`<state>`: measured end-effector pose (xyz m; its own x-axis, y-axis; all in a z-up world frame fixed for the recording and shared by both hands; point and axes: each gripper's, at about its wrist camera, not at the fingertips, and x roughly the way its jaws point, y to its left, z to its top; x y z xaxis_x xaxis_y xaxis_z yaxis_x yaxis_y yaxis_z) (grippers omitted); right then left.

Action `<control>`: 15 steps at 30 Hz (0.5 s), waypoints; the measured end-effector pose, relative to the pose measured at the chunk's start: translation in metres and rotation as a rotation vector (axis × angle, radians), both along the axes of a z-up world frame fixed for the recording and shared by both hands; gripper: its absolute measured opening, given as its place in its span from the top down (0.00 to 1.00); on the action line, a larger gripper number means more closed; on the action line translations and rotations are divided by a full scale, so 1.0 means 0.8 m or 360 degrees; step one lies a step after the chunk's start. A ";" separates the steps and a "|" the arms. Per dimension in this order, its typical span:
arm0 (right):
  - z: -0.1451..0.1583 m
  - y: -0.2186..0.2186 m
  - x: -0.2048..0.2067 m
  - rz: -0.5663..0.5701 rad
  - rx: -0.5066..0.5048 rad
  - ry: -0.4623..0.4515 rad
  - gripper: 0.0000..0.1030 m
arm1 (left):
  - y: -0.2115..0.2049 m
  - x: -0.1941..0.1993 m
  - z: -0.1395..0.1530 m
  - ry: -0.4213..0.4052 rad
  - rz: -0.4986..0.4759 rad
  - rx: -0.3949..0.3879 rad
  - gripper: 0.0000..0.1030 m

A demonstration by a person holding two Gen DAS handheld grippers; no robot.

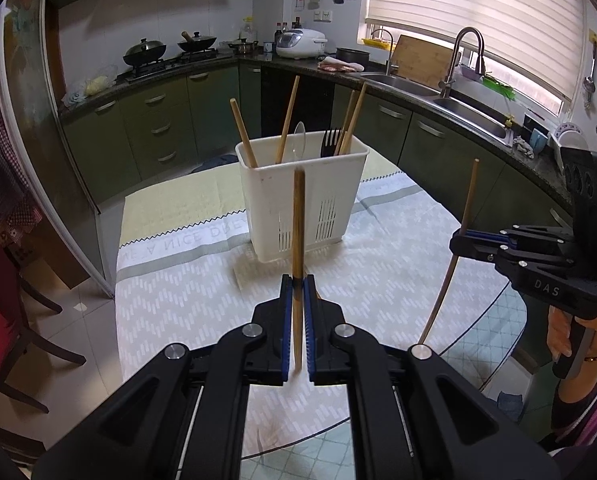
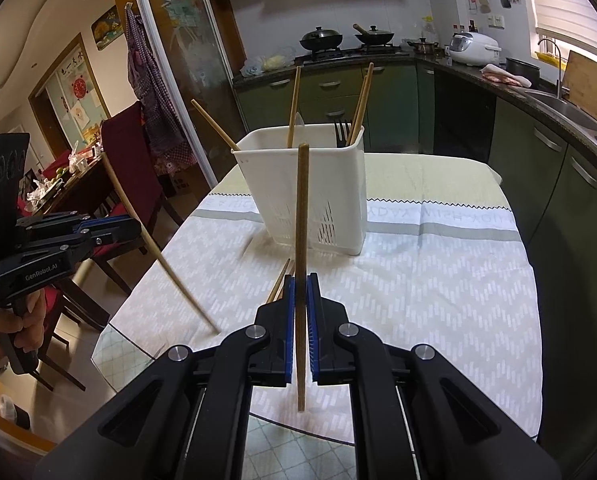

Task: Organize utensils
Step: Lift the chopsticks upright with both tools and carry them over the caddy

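A chopstick (image 1: 298, 216) is pinched upright by the left gripper (image 1: 297, 288). Another chopstick (image 2: 301, 216) is pinched by the right gripper (image 2: 301, 284), near the white holder (image 2: 310, 184)

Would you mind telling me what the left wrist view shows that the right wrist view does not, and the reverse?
Only the left wrist view shows the double sink with its tall faucet. Only the right wrist view shows two loose chopsticks lying on the tablecloth and a dining room beyond. Both share the white utensil caddy, and each hand-held gripper shut on a chopstick: left, right.
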<state>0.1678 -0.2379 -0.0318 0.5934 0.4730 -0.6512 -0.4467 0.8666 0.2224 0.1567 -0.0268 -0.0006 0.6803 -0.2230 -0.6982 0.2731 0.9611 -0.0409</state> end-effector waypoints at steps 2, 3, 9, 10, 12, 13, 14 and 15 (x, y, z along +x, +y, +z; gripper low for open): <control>0.001 -0.001 0.000 -0.0001 0.0002 -0.0003 0.93 | 0.000 0.000 0.002 -0.0007 -0.0001 0.0000 0.94; 0.002 -0.001 0.001 -0.0002 0.0005 -0.0005 0.93 | 0.000 0.001 0.003 -0.0011 -0.0002 0.0000 0.94; 0.015 0.000 0.003 0.0008 0.0011 -0.0032 0.94 | -0.004 0.002 0.014 -0.0045 -0.0012 -0.0013 0.95; 0.019 0.000 0.003 0.0017 0.0016 -0.0037 0.93 | -0.004 0.003 0.017 -0.0051 -0.0016 -0.0016 0.95; 0.027 0.000 0.005 0.0027 0.0023 -0.0050 0.93 | -0.005 0.005 0.025 -0.0068 -0.0022 -0.0017 0.95; 0.033 0.000 0.006 0.0031 0.0027 -0.0064 0.93 | -0.004 0.006 0.030 -0.0073 -0.0027 -0.0023 0.95; 0.039 0.000 0.007 0.0036 0.0035 -0.0074 0.93 | -0.005 0.007 0.037 -0.0081 -0.0032 -0.0032 0.95; 0.044 -0.001 0.008 0.0040 0.0042 -0.0081 0.93 | -0.004 0.008 0.041 -0.0090 -0.0034 -0.0037 0.95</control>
